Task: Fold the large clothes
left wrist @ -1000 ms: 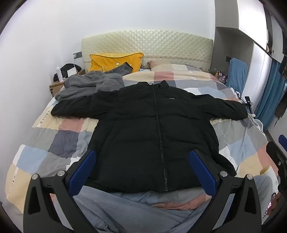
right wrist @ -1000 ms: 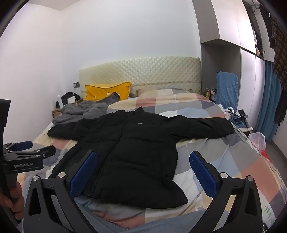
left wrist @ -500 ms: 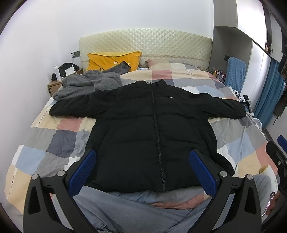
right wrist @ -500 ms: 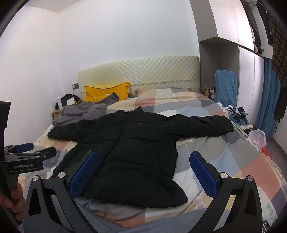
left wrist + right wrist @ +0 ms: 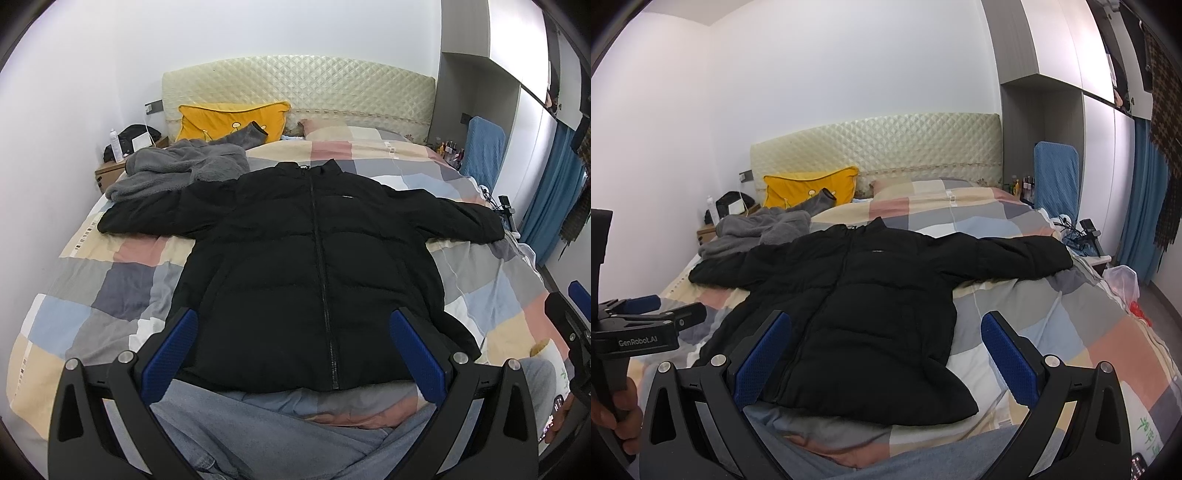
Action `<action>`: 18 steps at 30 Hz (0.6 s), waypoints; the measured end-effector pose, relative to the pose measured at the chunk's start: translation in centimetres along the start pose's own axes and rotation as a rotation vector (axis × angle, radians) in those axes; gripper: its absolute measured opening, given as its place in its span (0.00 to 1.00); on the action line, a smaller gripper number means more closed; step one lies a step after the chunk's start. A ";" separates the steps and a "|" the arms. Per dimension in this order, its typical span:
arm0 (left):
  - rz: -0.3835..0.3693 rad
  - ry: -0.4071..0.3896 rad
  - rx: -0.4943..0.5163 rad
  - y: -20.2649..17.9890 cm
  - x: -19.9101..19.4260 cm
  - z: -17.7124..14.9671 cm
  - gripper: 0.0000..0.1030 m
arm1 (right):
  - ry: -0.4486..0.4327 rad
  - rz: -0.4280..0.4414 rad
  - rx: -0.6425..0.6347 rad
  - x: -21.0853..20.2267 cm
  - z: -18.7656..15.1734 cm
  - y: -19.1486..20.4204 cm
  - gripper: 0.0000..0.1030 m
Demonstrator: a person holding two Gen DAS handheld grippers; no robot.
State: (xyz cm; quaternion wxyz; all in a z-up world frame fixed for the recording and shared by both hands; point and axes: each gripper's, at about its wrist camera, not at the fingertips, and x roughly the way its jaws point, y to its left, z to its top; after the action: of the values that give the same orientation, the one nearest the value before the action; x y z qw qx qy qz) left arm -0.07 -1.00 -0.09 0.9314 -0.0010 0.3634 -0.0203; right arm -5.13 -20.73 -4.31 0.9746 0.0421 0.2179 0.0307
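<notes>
Lying flat on the bed (image 5: 110, 288), a black jacket (image 5: 314, 273) spreads both sleeves wide. Left gripper (image 5: 291, 347) and right gripper (image 5: 882, 350) hover above its hem, fingers apart, holding nothing.

Black left tool (image 5: 295, 350) with blue pads (image 5: 170, 350), silver screws, "GenRobot.AI" marking.

The jacket (image 5: 314, 266) spread before me is plain black, with a small white mark on its chest. It lies on my bed's checked quilt (image 5: 122, 280), patched in pale blue, grey, peach-pink, cream and white. Behind it, a grey fleece garment (image 5: 177, 171) and a mustard-yellow cushion (image 5: 229, 120) with a small pale motif I can't make out. The headboard (image 5: 295, 86) is cream with diamond quilting. My left gripper (image 5: 295, 347) and right gripper (image 5: 886, 347) are black with blue pads. The curtain (image 5: 1141, 206) is blue.
</notes>
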 end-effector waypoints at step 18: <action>-0.006 0.000 -0.001 -0.3 -0.1 -0.1 1.00 | 0.009 -0.002 0.006 0.2 0.2 0.2 1.00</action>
State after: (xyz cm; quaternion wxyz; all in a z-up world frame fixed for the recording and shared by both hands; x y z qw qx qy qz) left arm -0.21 -1.33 -0.05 0.9314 -0.0024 0.3634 -0.0229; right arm -4.87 -20.53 -4.20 0.9735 0.0445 0.2226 0.0292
